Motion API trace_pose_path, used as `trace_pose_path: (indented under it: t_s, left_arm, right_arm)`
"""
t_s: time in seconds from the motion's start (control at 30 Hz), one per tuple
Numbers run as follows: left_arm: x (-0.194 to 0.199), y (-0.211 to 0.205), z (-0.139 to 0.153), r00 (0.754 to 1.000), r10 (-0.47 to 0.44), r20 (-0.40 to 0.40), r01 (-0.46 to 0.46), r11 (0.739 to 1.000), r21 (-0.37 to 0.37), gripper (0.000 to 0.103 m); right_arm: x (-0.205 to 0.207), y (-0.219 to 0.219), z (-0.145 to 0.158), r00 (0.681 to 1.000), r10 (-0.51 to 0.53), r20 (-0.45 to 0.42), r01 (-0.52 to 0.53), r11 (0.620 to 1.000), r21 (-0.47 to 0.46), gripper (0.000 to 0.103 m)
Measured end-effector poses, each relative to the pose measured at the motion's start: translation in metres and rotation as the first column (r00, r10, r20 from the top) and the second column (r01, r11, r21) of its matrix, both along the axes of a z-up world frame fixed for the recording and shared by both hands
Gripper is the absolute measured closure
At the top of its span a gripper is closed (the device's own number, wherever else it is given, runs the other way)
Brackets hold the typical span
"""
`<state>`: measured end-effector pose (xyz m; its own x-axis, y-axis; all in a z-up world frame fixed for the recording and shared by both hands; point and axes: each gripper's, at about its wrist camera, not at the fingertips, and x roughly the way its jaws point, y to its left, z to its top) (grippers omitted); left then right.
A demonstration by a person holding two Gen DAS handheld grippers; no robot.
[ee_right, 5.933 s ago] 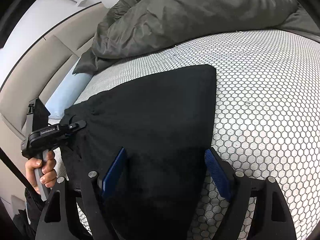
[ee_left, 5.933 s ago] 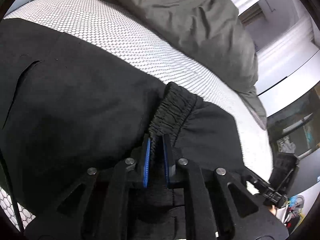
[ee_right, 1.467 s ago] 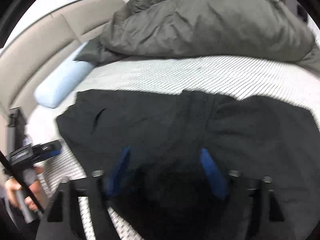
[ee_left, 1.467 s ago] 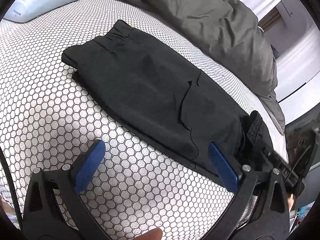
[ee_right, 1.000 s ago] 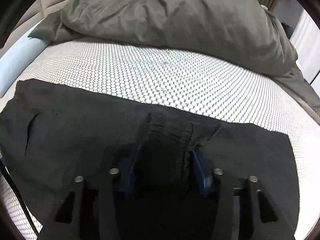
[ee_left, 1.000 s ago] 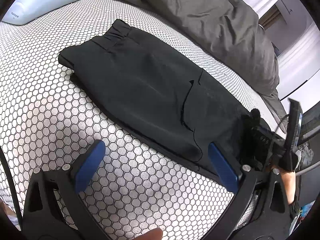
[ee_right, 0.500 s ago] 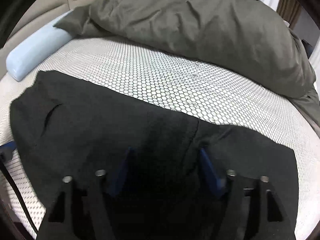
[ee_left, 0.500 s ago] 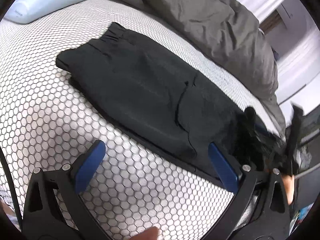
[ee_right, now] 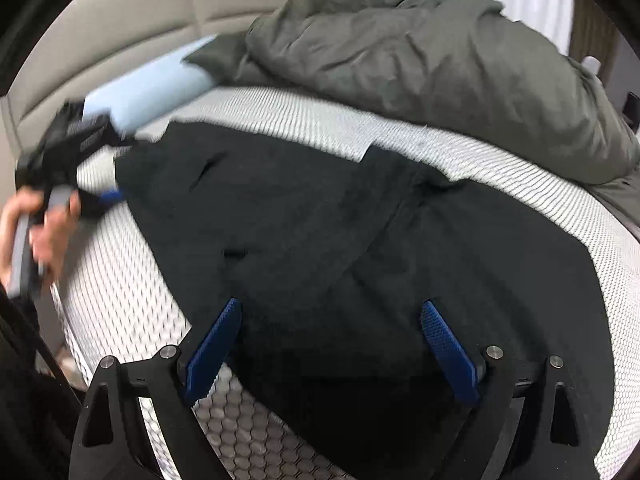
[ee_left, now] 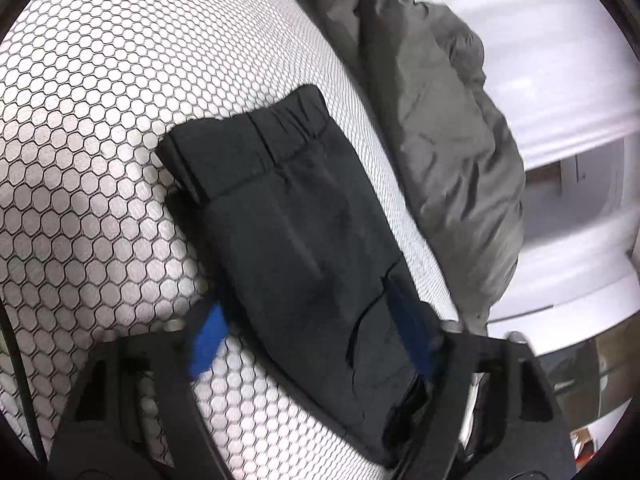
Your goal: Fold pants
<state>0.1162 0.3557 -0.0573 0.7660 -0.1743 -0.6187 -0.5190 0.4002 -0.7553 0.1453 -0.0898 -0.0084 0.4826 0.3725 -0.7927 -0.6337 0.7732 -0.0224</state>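
So from our left wrist cam, the left gripper (ee_left: 308, 338) has its blue fingers (ee_left: 206, 340) spread wide, nothing pinched between them. The black pants (ee_left: 296, 232) lie flat on the honeycomb-pattern mattress (ee_left: 88, 128), stretching away from the fingers as a long folded strip. The near end of the strip fills most of the gap, lying closer to the right-hand finger, while the left-hand finger sits over bare mattress just beside the fabric edge. The elastic waistband (ee_left: 280, 136) is at the far end, well ahead of the fingertips. Off past the right finger there's a rumpled grey duvet (ee_left: 448, 128). This view is a bit smeared, so we can't tell if the pads touch the cloth.

Switching to our right wrist cam: the right gripper (ee_right: 332, 344) is also gaping open, holding nothing. The pants (ee_right: 320, 232) spread out ahead of and between its fingers (ee_right: 216, 340), with the dark cloth running under both pads and out past the right one. Far off to the left of the fingers we spot our left hand (ee_right: 38, 228) holding the other gripper at the far end of the pants, blurry. The grey duvet (ee_right: 420, 60) is heaped beyond the pants, and a pale blue pillow (ee_right: 148, 96) sits ahead-left against the beige headboard (ee_right: 140, 12).
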Motion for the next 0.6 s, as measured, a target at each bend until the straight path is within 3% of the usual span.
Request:
trace_pose_path:
  t_s: [0.13, 0.23, 0.4, 0.5, 0.6]
  left_arm:
    - [-0.002, -0.001, -0.003, 0.999, 0.046, -0.027, -0.046, 0.999, 0.022, 0.074]
    - [0.001, -0.006, 0.000, 0.998, 0.056, -0.014, -0.056, 0.997, 0.054, 0.090]
    - [-0.006, -0.015, 0.032, 0.997, 0.045, 0.067, -0.054, 0.989, 0.135, 0.096]
    - [-0.008, -0.034, 0.063, 0.991, -0.007, 0.132, -0.020, 0.979, 0.202, 0.096]
    - [0.002, -0.073, 0.100, 0.976, -0.115, 0.184, 0.051, 0.945, 0.324, 0.096]
  right_arm:
    - [-0.001, -0.001, -0.010, 1.000, 0.005, -0.029, -0.005, 1.000, 0.002, 0.010]
    - [0.001, -0.004, -0.006, 1.000, 0.004, -0.030, -0.004, 1.000, 0.023, 0.010]
    - [0.010, -0.017, -0.006, 0.998, -0.034, -0.051, 0.037, 0.997, 0.062, 0.010]
    - [0.014, -0.017, -0.017, 0.995, -0.039, -0.091, 0.045, 0.997, 0.065, 0.010]
    - [0.011, -0.023, -0.011, 0.996, -0.027, -0.091, 0.036, 0.995, 0.090, 0.010]
